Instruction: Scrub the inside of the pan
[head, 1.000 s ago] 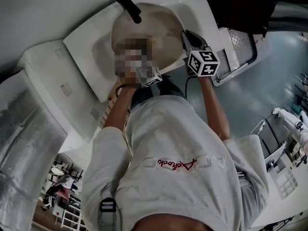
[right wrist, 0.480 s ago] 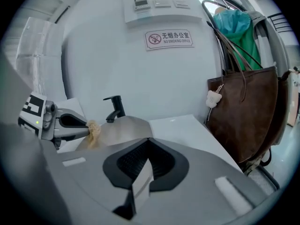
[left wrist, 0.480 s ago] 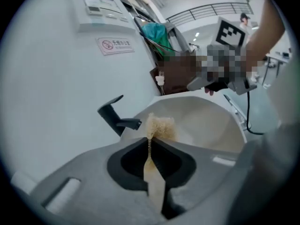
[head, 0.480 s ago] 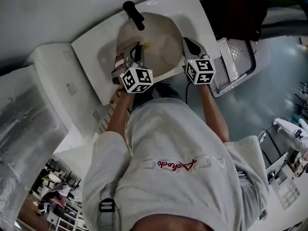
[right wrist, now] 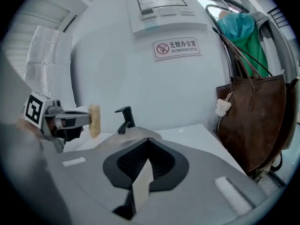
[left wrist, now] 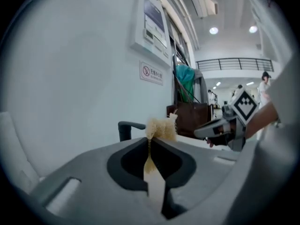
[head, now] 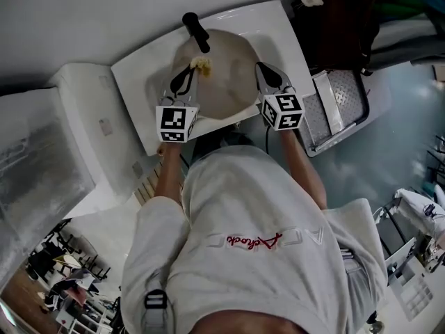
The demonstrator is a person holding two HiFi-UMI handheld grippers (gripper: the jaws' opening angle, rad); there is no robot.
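A round, pale pan [head: 226, 82] lies in the white sink [head: 135, 82]. My left gripper [head: 190, 69] is shut on a yellowish sponge [head: 201, 65], held above the pan's far side close to the black faucet [head: 196, 32]. In the left gripper view the sponge [left wrist: 159, 128] sticks out past the jaw tips of that gripper [left wrist: 150, 142]. My right gripper [head: 260, 69] is at the pan's right edge, shut on the rim [right wrist: 136, 134]. From the right gripper view, the left gripper [right wrist: 70, 120] and its sponge [right wrist: 94, 121] hang at the left.
The faucet [right wrist: 125, 118] stands against a white wall with a no-smoking sign [right wrist: 177, 48]. A brown bag [right wrist: 251, 121] hangs to the right of the sink. A metal rack [head: 341, 103] sits low at the right, a white cabinet [head: 76, 138] at the left.
My left gripper has carried the sponge up from the pan's near left side towards the faucet. The right gripper has stayed at the pan's right rim.
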